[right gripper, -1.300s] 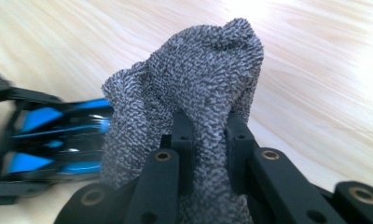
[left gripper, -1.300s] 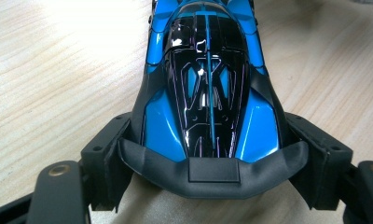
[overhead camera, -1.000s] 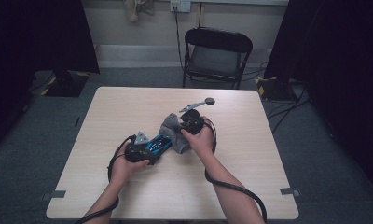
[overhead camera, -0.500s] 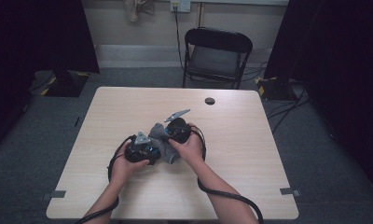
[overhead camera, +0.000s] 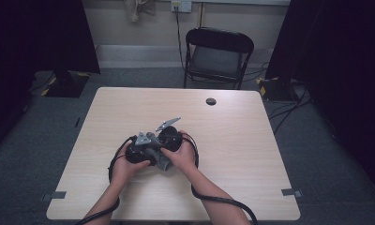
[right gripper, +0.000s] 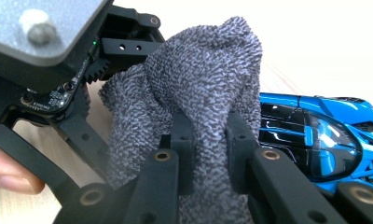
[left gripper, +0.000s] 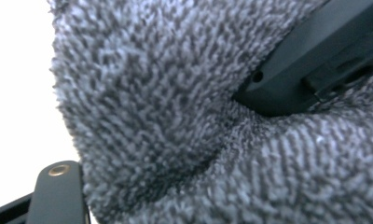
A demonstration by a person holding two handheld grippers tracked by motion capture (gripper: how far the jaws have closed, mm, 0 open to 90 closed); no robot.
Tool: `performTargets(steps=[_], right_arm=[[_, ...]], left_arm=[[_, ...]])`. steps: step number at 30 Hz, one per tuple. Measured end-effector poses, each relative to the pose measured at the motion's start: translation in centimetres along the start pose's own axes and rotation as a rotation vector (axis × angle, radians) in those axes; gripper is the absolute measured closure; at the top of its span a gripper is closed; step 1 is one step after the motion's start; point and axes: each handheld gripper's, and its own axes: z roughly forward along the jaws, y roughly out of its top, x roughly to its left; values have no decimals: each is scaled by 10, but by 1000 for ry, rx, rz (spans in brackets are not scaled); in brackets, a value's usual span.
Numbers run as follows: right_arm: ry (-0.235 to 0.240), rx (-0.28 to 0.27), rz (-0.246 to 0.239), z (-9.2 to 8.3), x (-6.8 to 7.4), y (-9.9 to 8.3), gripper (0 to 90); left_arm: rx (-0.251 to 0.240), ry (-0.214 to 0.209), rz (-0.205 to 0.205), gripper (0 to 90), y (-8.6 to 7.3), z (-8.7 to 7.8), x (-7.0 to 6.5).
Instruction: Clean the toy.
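Observation:
Both hands meet at the middle of the table [overhead camera: 251, 154]. My right gripper [right gripper: 208, 135] is shut on a bunched grey knitted cloth [right gripper: 198, 79] and presses it against a blue toy car [right gripper: 315, 140]. The left gripper [overhead camera: 150, 149] sits just left of it, its grey plate [right gripper: 40, 32] close by, and holds the car at its wide body; the cloth hides the contact. In the left gripper view the cloth [left gripper: 175, 116] lies right up against the camera, a black jaw of the right gripper [left gripper: 310, 70] dents it, and one of my own jaws stands at the lower left.
A small black disc [overhead camera: 211, 101] lies near the table's far edge. A black folding chair [overhead camera: 218, 54] stands behind the table. Cables [overhead camera: 223, 204] trail from both grippers toward the near edge.
The right hand has carried the cloth left and toward the person, onto the car at the left gripper. The left hand has stayed put.

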Motion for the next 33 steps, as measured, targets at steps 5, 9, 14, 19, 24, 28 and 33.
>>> performTargets(steps=[5,9,14,19,24,28,33], right_arm=[[-9,11,-6,2,2,1,780],[-4,19,2,2,0,2,778],[-5,24,14,2,-4,6,777],[-10,27,5,2,-6,10,777],[-10,12,29,2,-10,13,777],[-17,5,33,3,-10,13,777],[-27,4,37,4,-14,14,778]], left_arm=[[0,-1,-1,241,0,0,0],[-1,0,-2,241,0,0,0],[1,0,0,241,0,0,0],[2,-2,1,241,0,0,0],[2,-1,1,241,0,0,0],[2,-1,1,241,0,0,0],[2,-1,1,241,0,0,0]])
